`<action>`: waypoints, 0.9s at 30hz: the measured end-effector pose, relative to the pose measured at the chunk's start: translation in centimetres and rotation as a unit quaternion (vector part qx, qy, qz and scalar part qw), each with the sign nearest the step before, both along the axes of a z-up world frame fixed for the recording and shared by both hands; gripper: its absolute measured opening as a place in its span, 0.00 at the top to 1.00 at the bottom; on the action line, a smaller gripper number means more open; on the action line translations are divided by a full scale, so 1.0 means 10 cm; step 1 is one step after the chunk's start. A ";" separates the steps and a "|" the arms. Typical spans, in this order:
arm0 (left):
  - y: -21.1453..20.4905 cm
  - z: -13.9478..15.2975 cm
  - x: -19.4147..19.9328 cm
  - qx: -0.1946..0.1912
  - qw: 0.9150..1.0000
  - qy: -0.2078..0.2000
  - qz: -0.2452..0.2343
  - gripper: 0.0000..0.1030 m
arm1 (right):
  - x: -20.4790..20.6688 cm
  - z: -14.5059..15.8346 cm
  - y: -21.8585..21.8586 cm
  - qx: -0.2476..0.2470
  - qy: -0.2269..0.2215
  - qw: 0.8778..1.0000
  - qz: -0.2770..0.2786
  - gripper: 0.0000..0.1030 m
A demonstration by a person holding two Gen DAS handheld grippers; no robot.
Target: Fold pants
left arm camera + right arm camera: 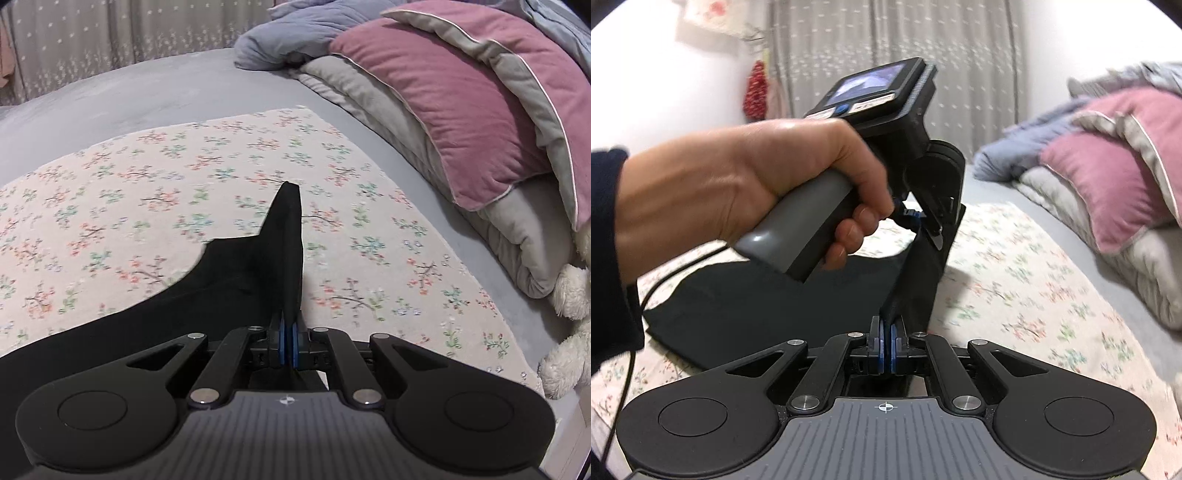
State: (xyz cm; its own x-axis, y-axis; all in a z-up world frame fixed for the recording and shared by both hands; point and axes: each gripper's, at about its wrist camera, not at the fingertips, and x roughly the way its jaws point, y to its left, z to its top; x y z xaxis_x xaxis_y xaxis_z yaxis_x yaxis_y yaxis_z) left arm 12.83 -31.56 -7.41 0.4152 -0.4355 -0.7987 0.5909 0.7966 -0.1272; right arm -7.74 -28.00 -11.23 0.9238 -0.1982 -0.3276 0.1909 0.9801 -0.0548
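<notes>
The black pants [236, 280] lie on a floral sheet [155, 177]. One edge is lifted off it and pinched between the blue pads of my left gripper [288, 343], which is shut on the cloth. In the right wrist view, the pants [757, 306] spread flat at the left and rise in a taut fold toward both grippers. My right gripper [886, 349] is shut on a lower part of that raised fold. The left gripper [916, 218], held by a person's hand [746, 184], grips the fold higher up, just beyond.
Pink and grey pillows [461, 122] and a blue-grey duvet [295, 33] are piled at the right of the bed. A white plush toy [569, 317] sits at the right edge. A black cable [628, 369] trails at the left. Curtains [886, 48] hang behind.
</notes>
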 end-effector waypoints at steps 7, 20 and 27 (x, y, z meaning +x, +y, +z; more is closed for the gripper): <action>0.49 0.12 0.08 -0.032 0.999 -0.008 0.029 0.94 | 0.12 0.00 0.33 -0.057 -0.003 0.998 0.025 0.96; 2.05 0.18 0.34 -0.157 0.981 0.026 0.107 0.94 | 0.43 0.04 1.13 -0.113 -0.018 0.988 0.108 0.96; 2.77 0.10 0.41 -0.189 0.974 0.022 0.125 0.94 | 0.62 -0.08 1.59 -0.137 -0.012 0.977 0.161 0.96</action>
State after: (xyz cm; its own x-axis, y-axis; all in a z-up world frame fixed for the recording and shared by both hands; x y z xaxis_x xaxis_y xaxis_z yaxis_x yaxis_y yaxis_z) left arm 16.90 -3.81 -6.39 0.5144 -0.5923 -0.6201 0.3719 0.8057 -0.4610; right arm -1.55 -12.12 -12.00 0.9598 0.0264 -0.2796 -0.1200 0.9386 -0.3234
